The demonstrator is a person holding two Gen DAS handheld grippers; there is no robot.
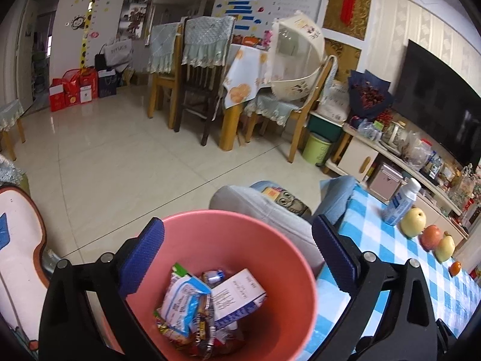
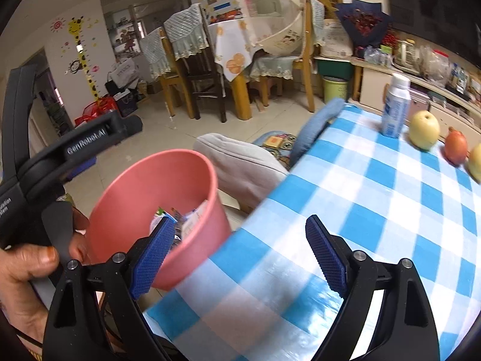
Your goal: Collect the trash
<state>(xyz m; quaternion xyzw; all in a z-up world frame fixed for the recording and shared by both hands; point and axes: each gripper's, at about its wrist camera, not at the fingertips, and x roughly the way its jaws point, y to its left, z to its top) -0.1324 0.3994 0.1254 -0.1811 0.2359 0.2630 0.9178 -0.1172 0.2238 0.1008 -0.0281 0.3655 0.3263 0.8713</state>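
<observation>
A pink bin [image 1: 270,249] stands beside the table's left edge and holds several wrappers [image 1: 183,303] and a white carton [image 1: 237,294]. My left gripper [image 1: 237,258] is open and empty, right above the bin. The bin also shows in the right wrist view [image 2: 141,186] at the left. My right gripper [image 2: 240,255] is open and empty, low over the blue checked tablecloth [image 2: 375,210] by the bin. A white and blue bottle [image 2: 395,105] stands upright at the table's far side.
A yellow pear [image 2: 424,129], a red apple [image 2: 455,147] and another pear [image 2: 475,162] lie in a row past the bottle. A grey cushion [image 2: 240,165] sits behind the bin. Chairs [image 1: 192,75] and a dining table stand further off. A TV cabinet [image 1: 405,162] runs along the right.
</observation>
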